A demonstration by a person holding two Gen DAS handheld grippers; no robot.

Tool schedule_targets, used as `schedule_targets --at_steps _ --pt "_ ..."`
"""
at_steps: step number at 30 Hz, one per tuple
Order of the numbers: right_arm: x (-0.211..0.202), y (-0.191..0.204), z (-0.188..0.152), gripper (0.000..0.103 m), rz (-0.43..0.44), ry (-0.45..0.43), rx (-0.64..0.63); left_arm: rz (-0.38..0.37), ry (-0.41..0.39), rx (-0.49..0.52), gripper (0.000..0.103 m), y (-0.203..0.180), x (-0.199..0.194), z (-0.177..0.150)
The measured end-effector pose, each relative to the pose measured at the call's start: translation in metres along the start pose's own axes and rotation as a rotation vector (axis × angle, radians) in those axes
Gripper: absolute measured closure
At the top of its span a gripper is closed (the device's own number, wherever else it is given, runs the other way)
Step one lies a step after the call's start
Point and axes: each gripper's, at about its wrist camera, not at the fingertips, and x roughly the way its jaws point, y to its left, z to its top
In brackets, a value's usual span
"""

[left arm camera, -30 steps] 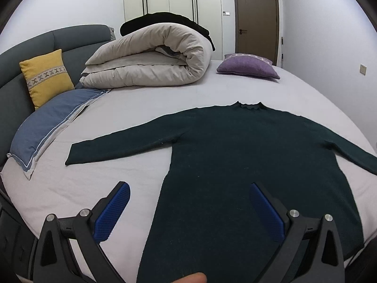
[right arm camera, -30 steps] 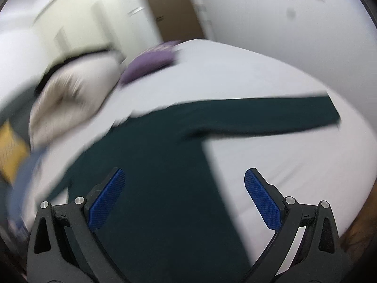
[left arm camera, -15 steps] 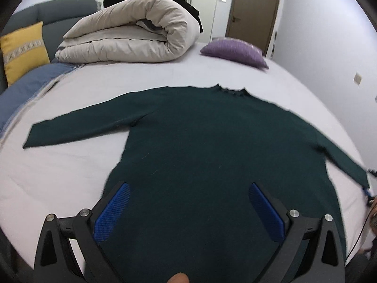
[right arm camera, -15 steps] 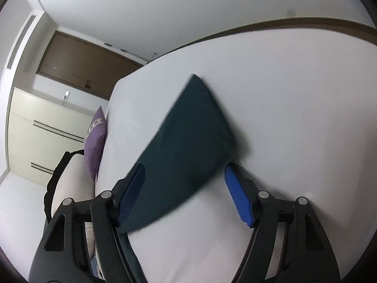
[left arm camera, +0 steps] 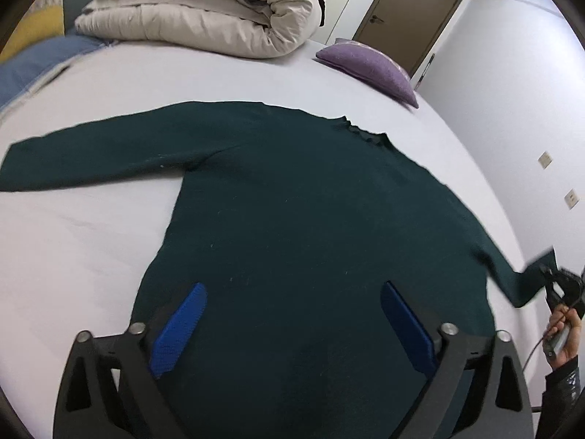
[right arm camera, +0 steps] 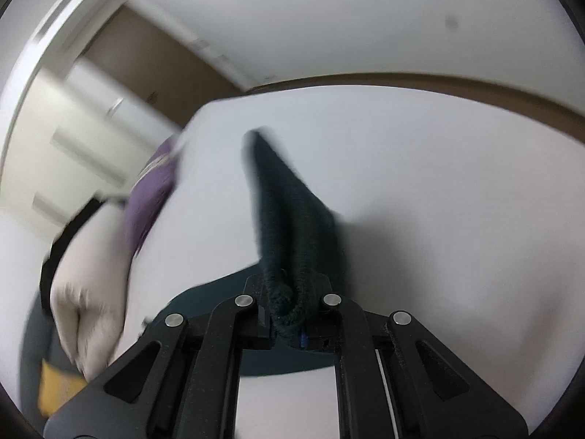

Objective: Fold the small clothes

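Note:
A dark green long-sleeved sweater (left arm camera: 310,219) lies flat on the white bed (left arm camera: 73,241), neck toward the far side. My left gripper (left arm camera: 292,325) is open and empty, hovering over the sweater's lower body. My right gripper (right arm camera: 289,322) is shut on the cuff of the sweater's right sleeve (right arm camera: 289,219) and holds it lifted off the bed. In the left wrist view the right gripper (left arm camera: 552,281) shows at the far right edge, with the sleeve end (left arm camera: 526,285) pinched in it.
A rolled cream duvet (left arm camera: 204,11) and a purple pillow (left arm camera: 369,66) lie at the far end of the bed. A blue pillow (left arm camera: 33,69) and a yellow cushion (left arm camera: 33,25) lie at the left. A brown door (left arm camera: 406,11) and a white wall stand beyond.
My right gripper closed on the right sleeve cuff and lifted it. My left gripper moved forward over the sweater's body and stayed open.

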Motion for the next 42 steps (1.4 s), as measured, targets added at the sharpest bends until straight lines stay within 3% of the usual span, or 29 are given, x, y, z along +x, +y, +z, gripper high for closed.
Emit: schedule_targets --at_steps 4,8,10,13,15,17,19,21,22,26,28,33,35,37,40,42 --pt "0.028 0.135 -0.033 0.096 0.122 0.080 -0.254 -0.068 -0.014 -0.043 0.012 0.014 0.000 0.014" --pt "0.070 0.253 -0.115 0.096 0.238 0.222 -0.468 -0.111 -0.034 -0.101 0.012 0.034 -0.003 0.022" --pt "0.087 0.293 -0.172 0.096 0.255 0.293 -0.543 -0.122 -0.039 -0.131 0.012 0.047 -0.003 0.025" --pt "0.123 0.317 -0.243 0.094 0.231 0.388 -0.607 -0.131 -0.035 -0.146 0.012 0.057 -0.001 0.029" --pt "0.130 0.308 -0.291 0.090 0.184 0.420 -0.634 -0.133 -0.027 -0.141 0.012 0.060 0.004 0.031" --pt "0.138 0.300 -0.330 0.070 0.171 0.458 -0.652 -0.142 -0.015 -0.135 0.012 0.058 0.010 0.034" --pt "0.136 0.293 -0.348 0.038 0.202 0.457 -0.650 -0.154 -0.003 -0.124 0.012 0.052 0.017 0.037" --pt "0.115 0.274 -0.357 0.020 0.241 0.442 -0.643 -0.163 0.015 -0.113 0.012 0.042 0.028 0.040" --pt "0.106 0.260 -0.366 0.020 0.255 0.435 -0.639 -0.169 0.026 -0.110 0.012 0.036 0.036 0.043" --pt "0.073 0.236 -0.337 0.020 0.274 0.478 -0.605 -0.202 0.097 -0.123 0.015 0.014 0.074 0.051" --pt "0.053 0.217 -0.319 0.020 0.267 0.475 -0.559 -0.202 0.132 -0.127 0.028 0.003 0.096 0.057" --pt "0.035 0.178 -0.282 0.020 0.294 0.433 -0.428 -0.145 0.152 -0.100 0.043 -0.017 0.127 0.076" --pt "0.033 0.165 -0.270 0.020 0.306 0.412 -0.376 -0.119 0.153 -0.073 0.056 -0.025 0.130 0.081" --pt "0.033 0.152 -0.262 0.020 0.308 0.394 -0.337 -0.089 0.170 -0.022 0.078 -0.035 0.133 0.084" --pt "0.037 0.128 -0.259 0.020 0.298 0.406 -0.274 -0.050 0.174 0.045 0.095 -0.042 0.132 0.085" --pt "0.045 0.117 -0.262 0.021 0.295 0.418 -0.239 -0.055 0.163 0.057 0.095 -0.045 0.126 0.089"
